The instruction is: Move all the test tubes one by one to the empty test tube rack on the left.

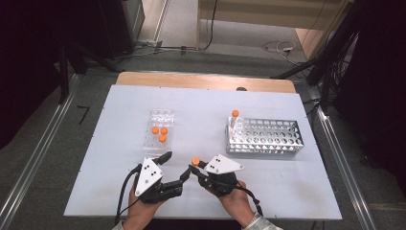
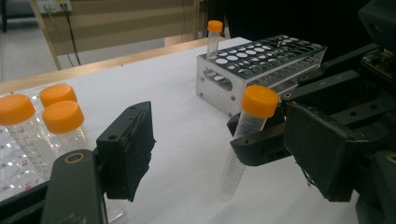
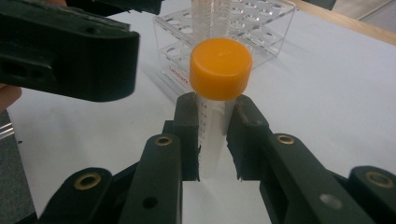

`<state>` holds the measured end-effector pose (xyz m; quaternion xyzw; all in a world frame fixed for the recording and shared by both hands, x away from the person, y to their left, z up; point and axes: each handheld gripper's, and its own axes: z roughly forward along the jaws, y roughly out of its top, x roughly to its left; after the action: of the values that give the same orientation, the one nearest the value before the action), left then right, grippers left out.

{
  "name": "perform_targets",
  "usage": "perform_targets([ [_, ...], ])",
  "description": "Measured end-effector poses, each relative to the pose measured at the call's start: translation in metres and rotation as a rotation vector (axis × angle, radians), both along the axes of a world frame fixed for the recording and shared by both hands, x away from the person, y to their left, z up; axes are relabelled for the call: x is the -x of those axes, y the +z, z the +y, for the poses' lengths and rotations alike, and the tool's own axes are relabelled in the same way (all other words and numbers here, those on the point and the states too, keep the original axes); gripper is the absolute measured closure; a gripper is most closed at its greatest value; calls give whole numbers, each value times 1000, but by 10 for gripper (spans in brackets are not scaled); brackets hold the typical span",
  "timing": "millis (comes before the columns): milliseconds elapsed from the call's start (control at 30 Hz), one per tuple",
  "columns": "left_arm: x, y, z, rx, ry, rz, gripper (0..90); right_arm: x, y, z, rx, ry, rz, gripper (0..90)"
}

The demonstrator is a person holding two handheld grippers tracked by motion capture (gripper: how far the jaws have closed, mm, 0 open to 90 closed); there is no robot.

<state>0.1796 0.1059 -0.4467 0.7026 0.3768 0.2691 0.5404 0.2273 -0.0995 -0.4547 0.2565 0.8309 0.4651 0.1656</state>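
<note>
The tube (image 3: 212, 135) is clear with an orange cap (image 3: 220, 68); the metal rack (image 1: 265, 136) is silver, the table (image 1: 201, 187) white.

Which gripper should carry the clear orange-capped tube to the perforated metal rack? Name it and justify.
Right. The right gripper is already shut on the clear orange-capped tube just below its cap, and the perforated metal rack stands on its side. The left gripper is open and holds nothing.

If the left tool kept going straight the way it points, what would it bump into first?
Probably the orange-capped tube held in the right tool, which sits just ahead between the left tool's open jaws; depth is hard to judge.
</note>
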Motion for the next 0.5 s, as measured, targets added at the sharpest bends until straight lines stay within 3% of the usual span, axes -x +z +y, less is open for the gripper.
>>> perform_targets([
  [500, -4, 0, -7, 5, -57, 7, 434, 4, 0, 12, -2, 35, 4, 723],
])
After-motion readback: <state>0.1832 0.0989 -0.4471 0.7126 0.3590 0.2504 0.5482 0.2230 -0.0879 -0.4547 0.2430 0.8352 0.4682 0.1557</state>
